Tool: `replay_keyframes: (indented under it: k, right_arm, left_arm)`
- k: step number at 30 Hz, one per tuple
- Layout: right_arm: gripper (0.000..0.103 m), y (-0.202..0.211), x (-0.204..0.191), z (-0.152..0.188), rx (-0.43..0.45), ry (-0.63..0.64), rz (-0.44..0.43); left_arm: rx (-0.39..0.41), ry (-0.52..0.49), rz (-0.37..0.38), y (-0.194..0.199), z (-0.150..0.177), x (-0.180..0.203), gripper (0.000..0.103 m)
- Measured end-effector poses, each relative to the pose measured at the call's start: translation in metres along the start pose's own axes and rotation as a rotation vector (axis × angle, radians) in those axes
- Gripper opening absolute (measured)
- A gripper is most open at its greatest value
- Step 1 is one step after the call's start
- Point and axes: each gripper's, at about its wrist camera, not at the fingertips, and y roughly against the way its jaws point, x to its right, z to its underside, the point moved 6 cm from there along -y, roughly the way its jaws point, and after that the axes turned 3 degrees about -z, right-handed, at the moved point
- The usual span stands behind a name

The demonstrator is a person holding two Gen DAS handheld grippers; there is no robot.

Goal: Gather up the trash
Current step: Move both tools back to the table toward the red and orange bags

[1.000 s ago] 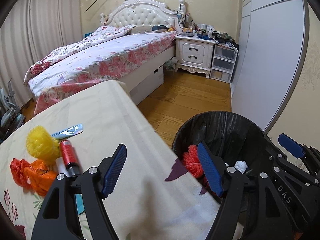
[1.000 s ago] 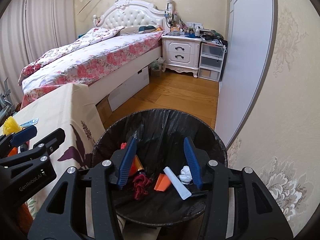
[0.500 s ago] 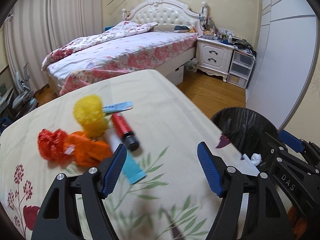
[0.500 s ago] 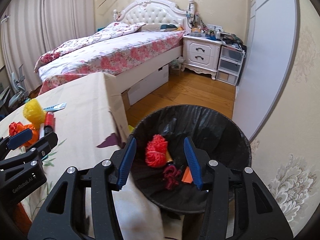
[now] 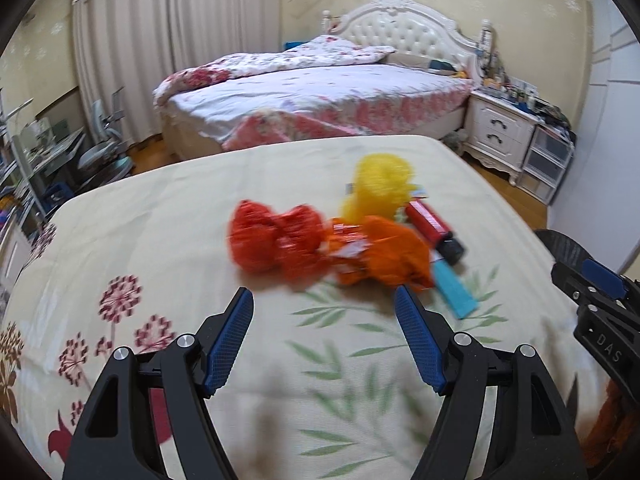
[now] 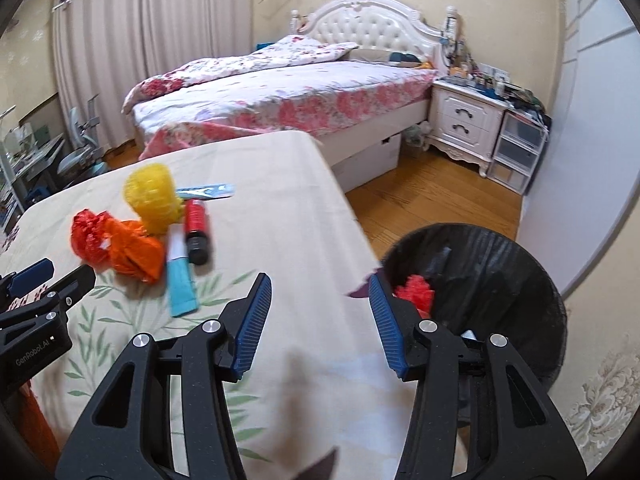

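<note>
Now both views have swung off the bin (image 6: 480, 280) and back over the table (image 6: 280, 200); a second ago each looked down into the black liner. Left gripper (image 5: 324, 300) empty, jaws wide apart, aimed at the trash pile, which sits just ahead of its tips. Right gripper (image 6: 316, 284) also empty and spread, hanging over the table's near edge with the bin to its right.

Pile on the cloth: red wad (image 5: 276, 240) touching orange wad (image 5: 384, 256); yellow mesh (image 5: 380, 188) behind them; red tube (image 5: 434, 228) and teal strip (image 5: 456, 290) on the right; a blue wrapper (image 6: 208, 191) behind the yellow mesh, seen from the right wrist. Left view is motion-blurred, so fine edges are unclear.

Bin beside the table holds at least a red mesh ball (image 6: 416, 286).

Judgement: a drop cycle looks finished and the next pick is starting. Red or orange wad is nearest the left gripper's line. Several pieces left, so the task is partway through.
</note>
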Motion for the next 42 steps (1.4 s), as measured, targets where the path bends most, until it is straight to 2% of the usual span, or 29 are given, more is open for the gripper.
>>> replay_keyframes:
  k: [6, 8, 21, 31, 42]
  right_arm:
    - [0.050, -0.007, -0.043, -0.006, -0.014, 0.056, -0.074]
    - [0.059, -0.008, -0.056, -0.006, -0.014, 0.072, -0.094]
    - [0.060, -0.026, -0.130, -0.020, -0.025, 0.170, -0.171]
    - [0.065, -0.048, -0.147, -0.020, -0.069, 0.218, -0.158]
    - [0.061, -0.054, -0.150, -0.018, -0.093, 0.242, -0.151]
  left_arm:
    - [-0.014, 0.061, -0.078, -0.004, 0.006, -0.049, 0.071]
    - [-0.015, 0.079, -0.098, -0.004, 0.007, -0.062, 0.071]
    - [-0.031, 0.175, -0.168, -0.014, 0.011, -0.128, 0.071]
    - [-0.048, 0.202, -0.133, -0.022, 0.011, -0.137, 0.072]
    - [-0.051, 0.207, -0.118, -0.024, 0.011, -0.135, 0.072]
